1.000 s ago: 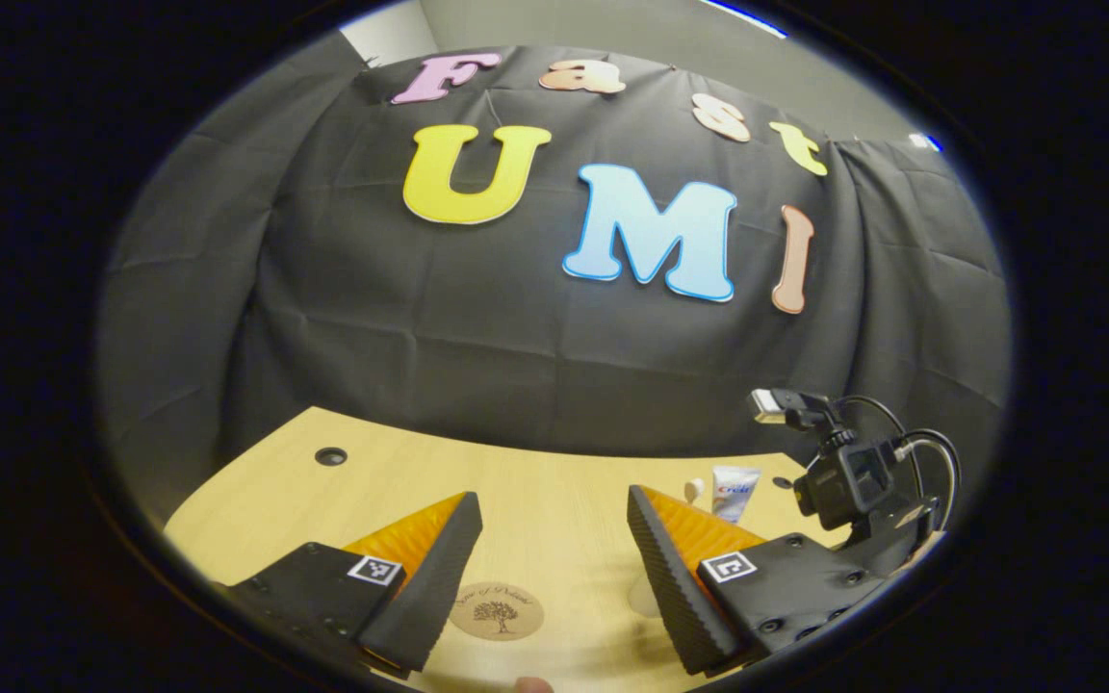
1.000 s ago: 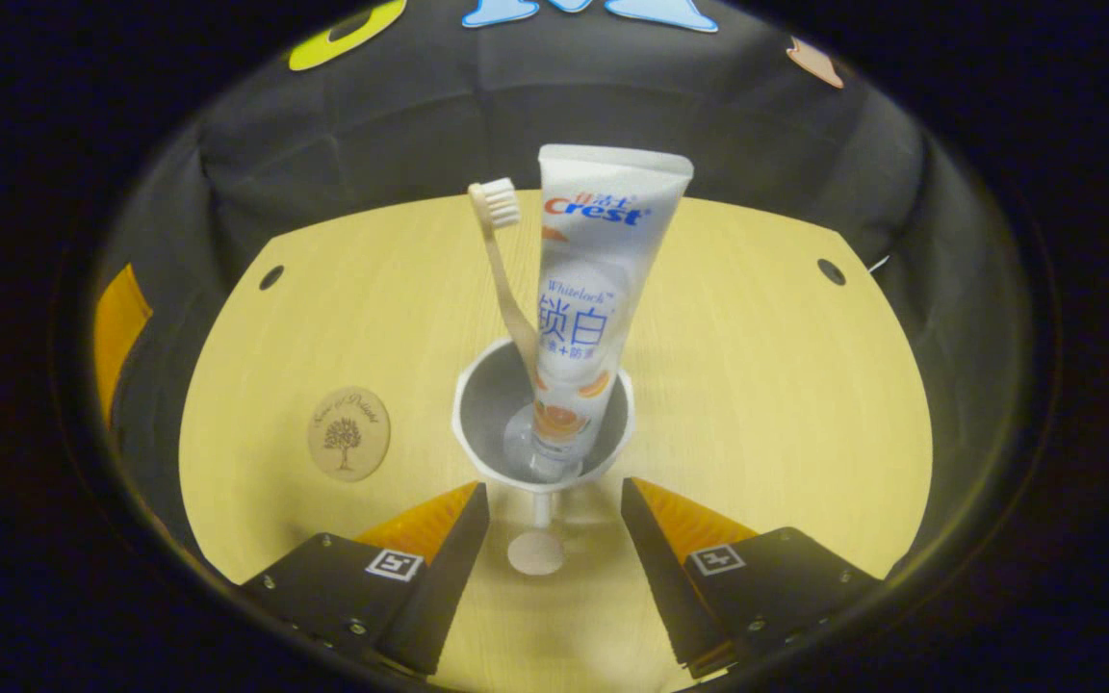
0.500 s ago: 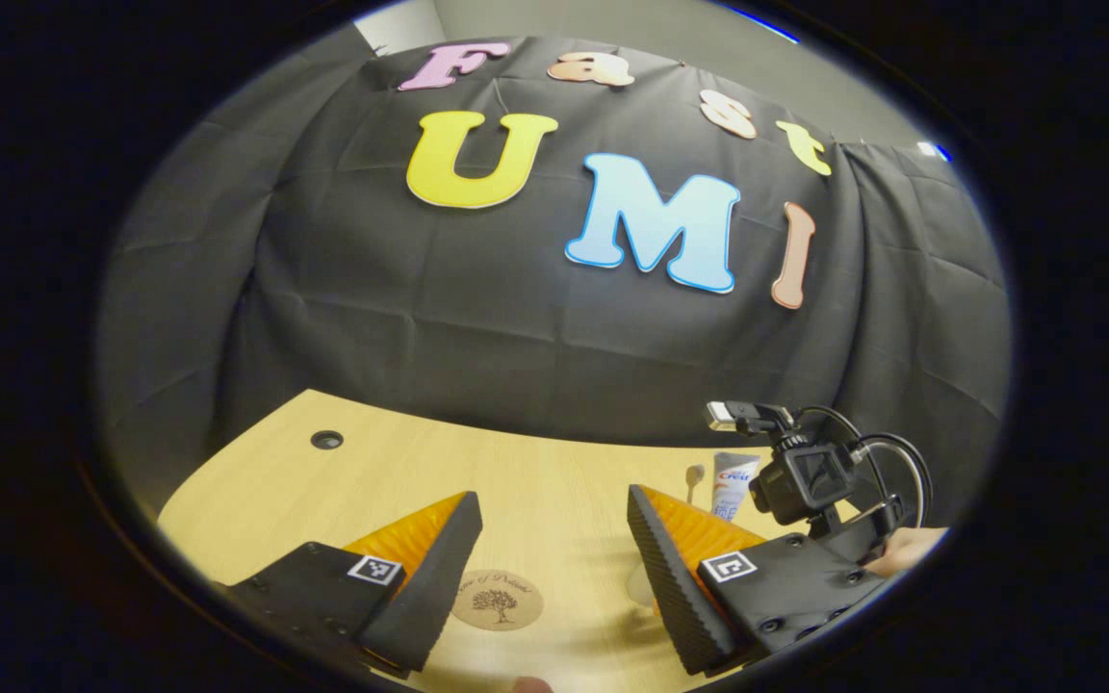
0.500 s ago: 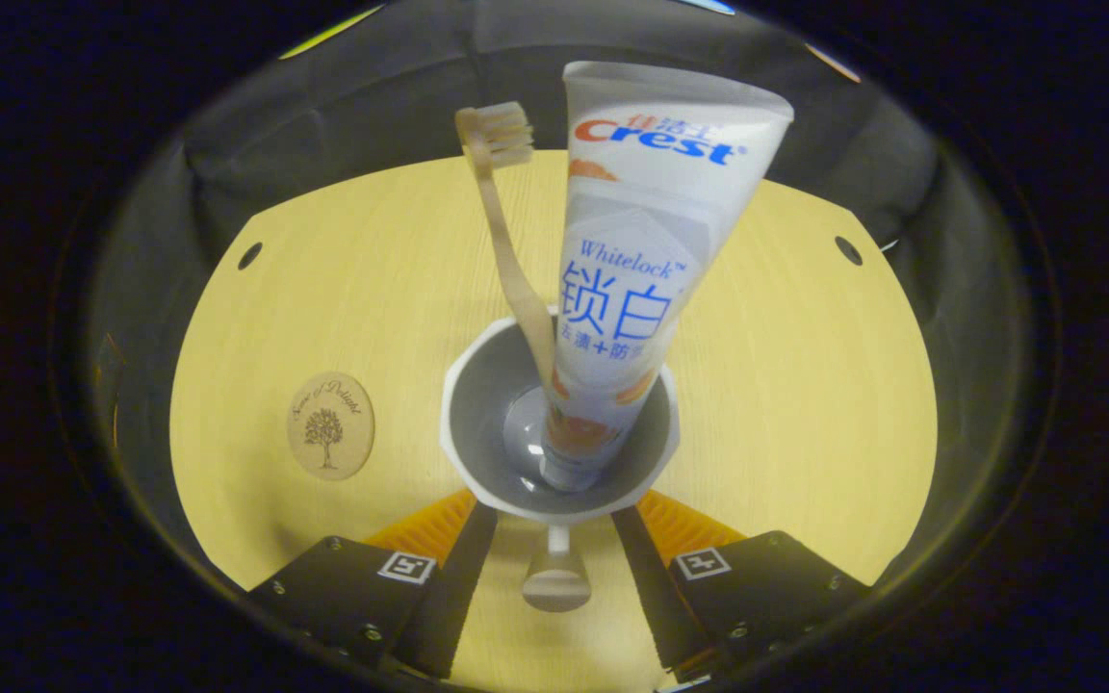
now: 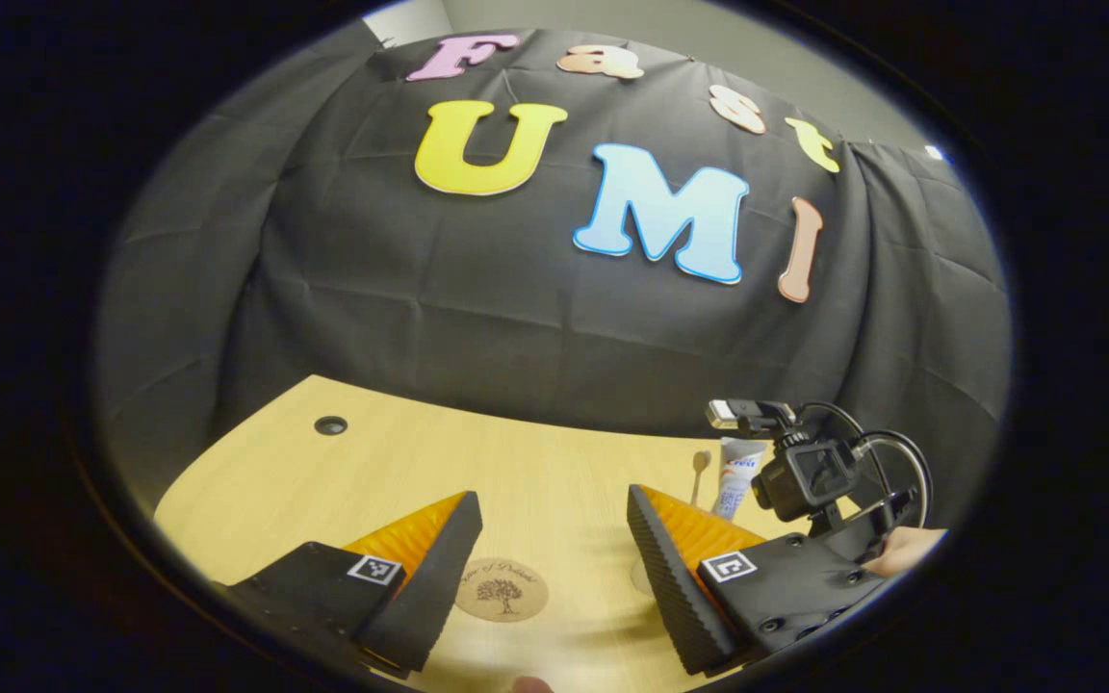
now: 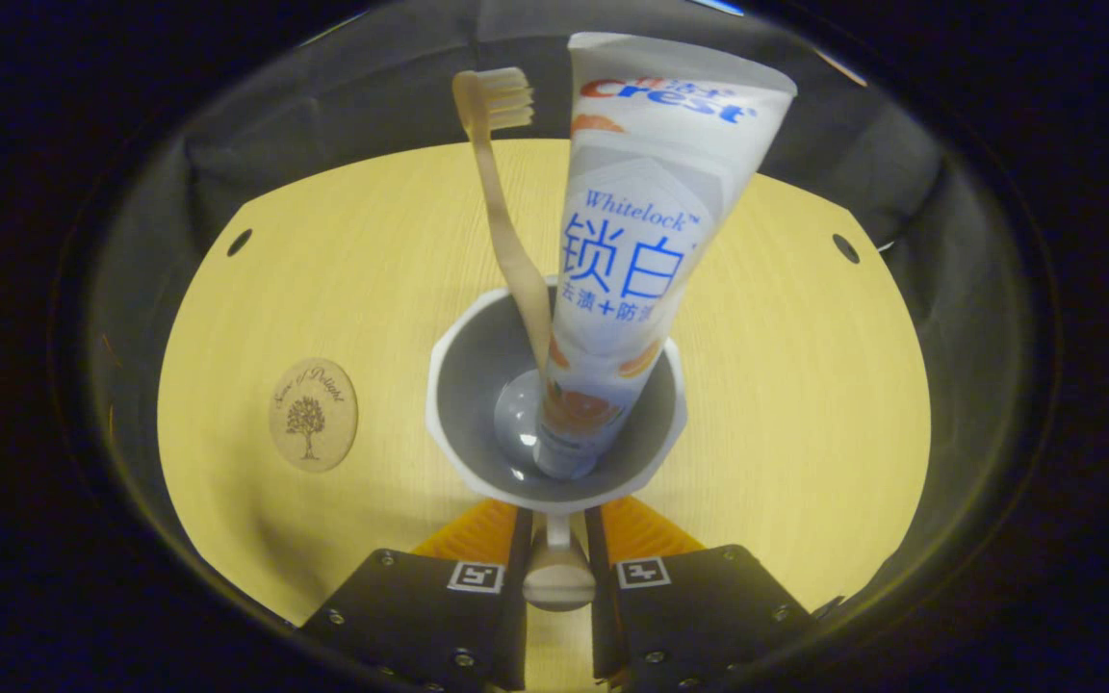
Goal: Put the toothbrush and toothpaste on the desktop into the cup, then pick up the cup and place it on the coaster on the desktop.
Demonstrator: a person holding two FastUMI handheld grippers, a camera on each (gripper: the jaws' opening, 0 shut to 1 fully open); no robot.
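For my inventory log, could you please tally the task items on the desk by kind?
Toothbrush, beige, standing in the cup: 1
Toothpaste tube, white, standing in the cup: 1
Cup, white with a handle and grey inside: 1
Coaster, round, wooden, tree design: 1
Total: 4

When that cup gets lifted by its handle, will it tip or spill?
Probably top-heavy: the toothpaste and toothbrush stand far above the cup rim, leaning. The right tool pinches only the small handle, so the cup may swing. It looks rigid, possibly breakable.
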